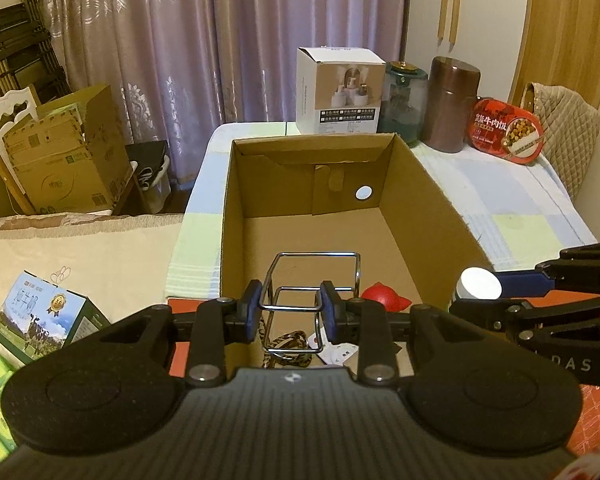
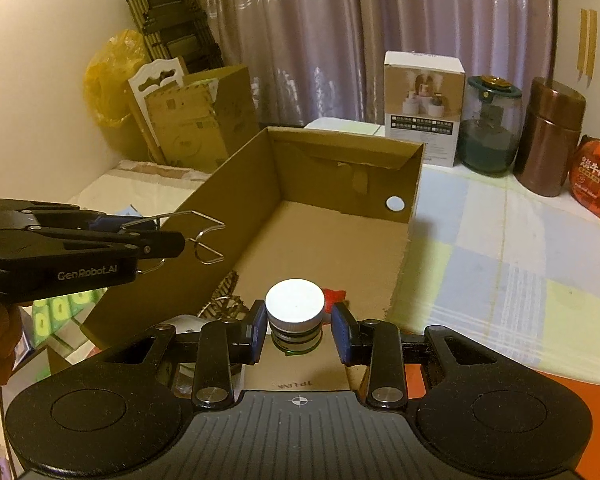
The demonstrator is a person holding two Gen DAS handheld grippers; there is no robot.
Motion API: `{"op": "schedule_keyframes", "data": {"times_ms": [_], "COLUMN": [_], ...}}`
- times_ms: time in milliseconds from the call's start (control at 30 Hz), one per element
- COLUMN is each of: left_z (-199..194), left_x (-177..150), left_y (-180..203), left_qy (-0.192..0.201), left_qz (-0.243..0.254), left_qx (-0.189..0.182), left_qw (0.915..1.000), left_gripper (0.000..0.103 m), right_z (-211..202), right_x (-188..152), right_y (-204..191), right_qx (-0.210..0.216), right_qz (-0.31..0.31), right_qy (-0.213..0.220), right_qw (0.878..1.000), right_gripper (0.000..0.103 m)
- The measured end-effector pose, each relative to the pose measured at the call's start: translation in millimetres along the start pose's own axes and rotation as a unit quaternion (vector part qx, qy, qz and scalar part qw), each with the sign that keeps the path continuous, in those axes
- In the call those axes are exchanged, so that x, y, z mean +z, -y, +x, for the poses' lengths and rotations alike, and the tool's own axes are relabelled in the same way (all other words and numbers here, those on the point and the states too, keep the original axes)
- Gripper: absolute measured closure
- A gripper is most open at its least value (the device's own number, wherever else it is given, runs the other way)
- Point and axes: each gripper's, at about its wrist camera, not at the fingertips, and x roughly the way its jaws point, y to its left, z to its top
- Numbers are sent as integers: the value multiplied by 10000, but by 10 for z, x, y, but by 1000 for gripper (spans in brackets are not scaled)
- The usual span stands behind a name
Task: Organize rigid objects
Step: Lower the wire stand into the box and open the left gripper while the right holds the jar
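Note:
My left gripper [image 1: 290, 308] is shut on a chrome wire rack [image 1: 318, 255], its blue pads pinching the near wires. The rack hangs over the near end of an open cardboard box [image 1: 420, 200]. My right gripper [image 2: 300, 320] is shut on a small white-capped jar [image 2: 295, 300], held over the same box [image 2: 240, 184] near its front. In the right wrist view the left gripper [image 2: 156, 228] and rack [image 2: 204, 216] sit at the left. In the left wrist view the right gripper [image 1: 496, 296] and jar [image 1: 481, 285] show at the right edge. A red object [image 1: 382, 296] lies inside the box.
A leopard-print strap [image 1: 288, 340] lies in the box's near end. Behind the box stand a white product box [image 1: 340, 92], a teal glass jar [image 1: 406, 100], a copper canister [image 1: 452, 104] and a red tin [image 1: 504, 132]. A milk carton [image 1: 40, 320] sits at the left.

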Motion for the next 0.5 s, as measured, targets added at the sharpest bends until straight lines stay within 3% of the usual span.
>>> {"op": "schedule_keyframes", "data": {"times_ms": [500], "left_z": [179], "left_x": [14], "left_y": [2], "left_qy": [-93], "left_qz": [96], "left_qx": [-16], "left_qw": [9999], "left_gripper": [77], "right_z": [107], "right_x": [12], "right_y": [13], "right_qx": [-11], "right_qz": [15], "right_qy": [-33], "right_qw": [10000], "right_gripper": [72]}}
